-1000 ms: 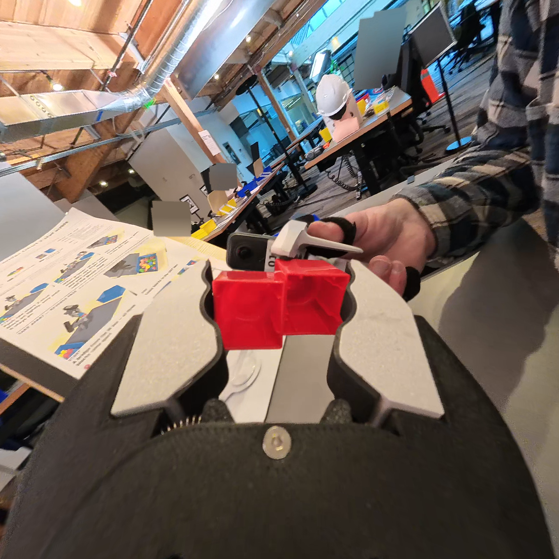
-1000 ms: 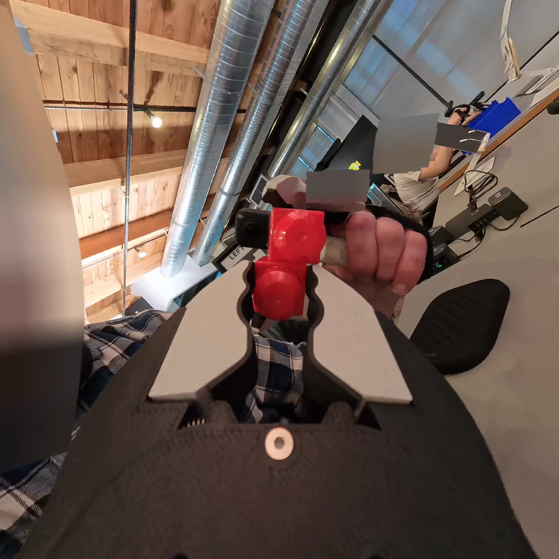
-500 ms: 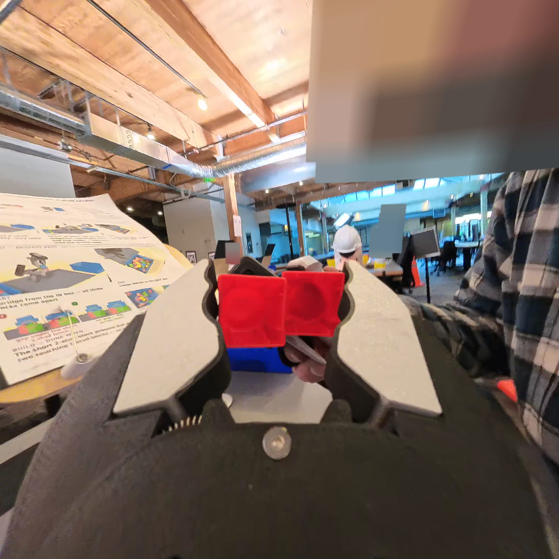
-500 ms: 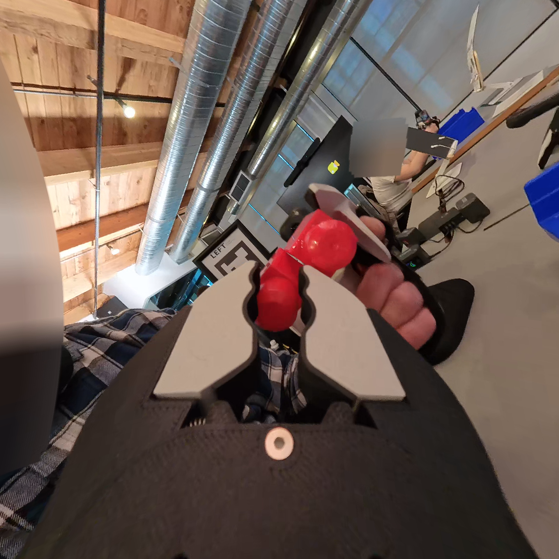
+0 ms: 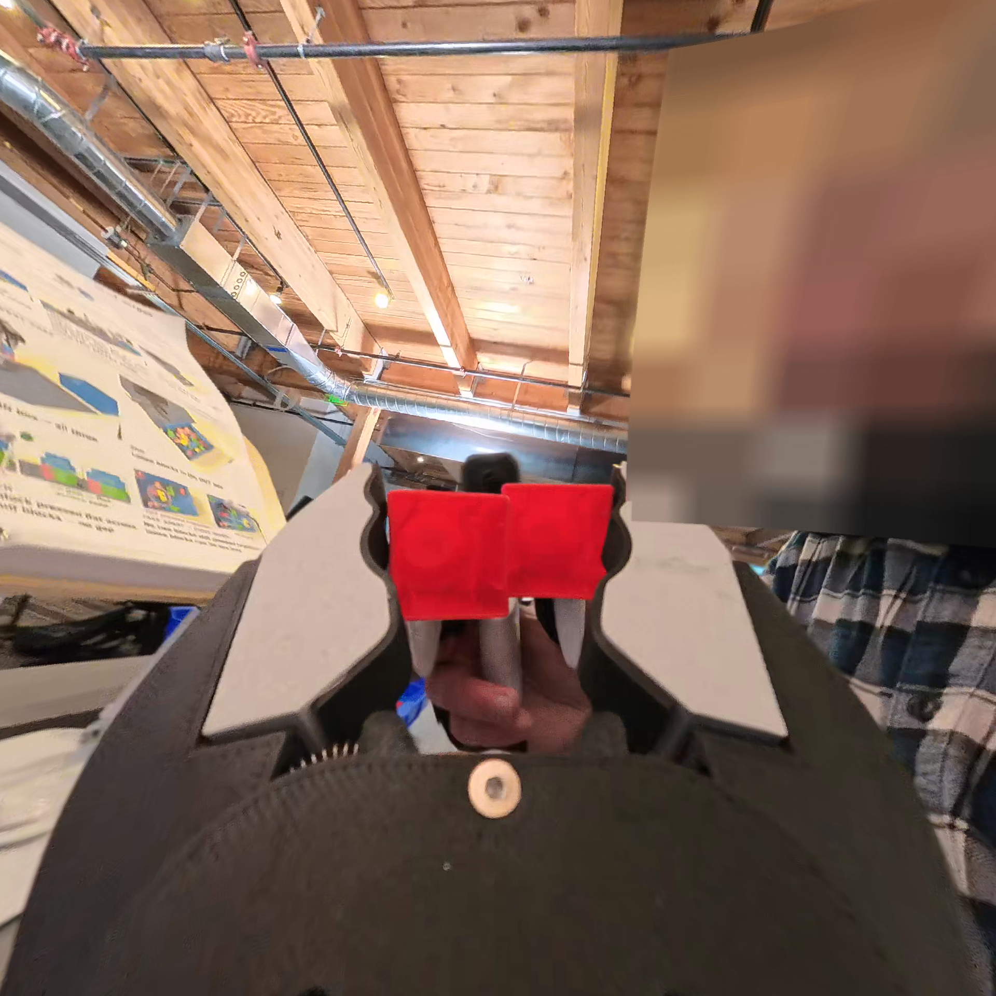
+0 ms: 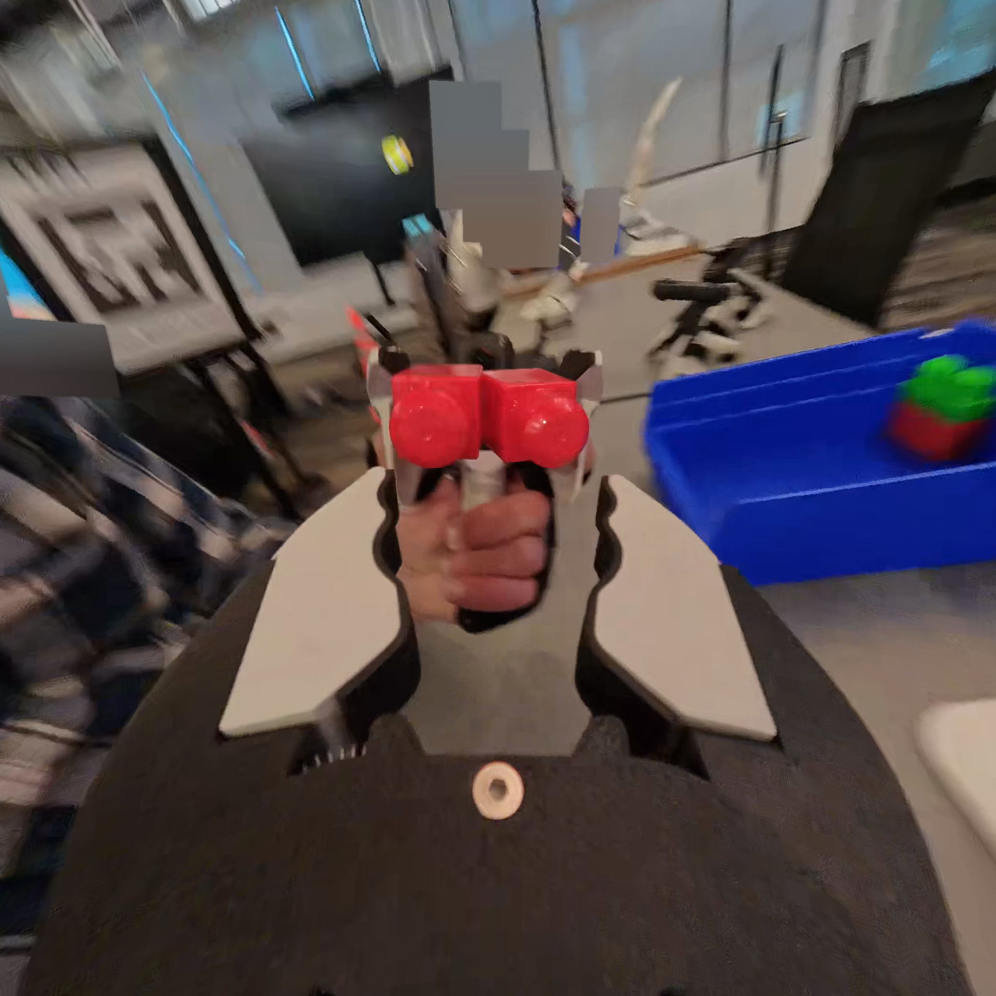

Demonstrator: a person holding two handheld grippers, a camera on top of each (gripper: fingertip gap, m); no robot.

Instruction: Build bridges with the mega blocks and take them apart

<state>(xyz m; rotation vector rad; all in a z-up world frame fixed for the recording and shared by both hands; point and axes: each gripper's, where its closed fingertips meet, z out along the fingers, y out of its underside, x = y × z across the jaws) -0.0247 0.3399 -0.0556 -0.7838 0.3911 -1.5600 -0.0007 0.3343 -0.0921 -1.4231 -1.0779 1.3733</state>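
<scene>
Now the left gripper [image 5: 501, 539] clamps two red blocks [image 5: 498, 544] side by side, aloft; the right gripper [image 6: 496, 517] gapes bare. At two o'clock, the blue bin [image 6: 808, 517] holds a red-green stack [image 6: 943, 420], so sorting seems unfinished.

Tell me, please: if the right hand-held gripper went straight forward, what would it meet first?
Probably the red two-stud block clamped in the left hand-held gripper, directly ahead of its open fingers; depth is unclear.
</scene>
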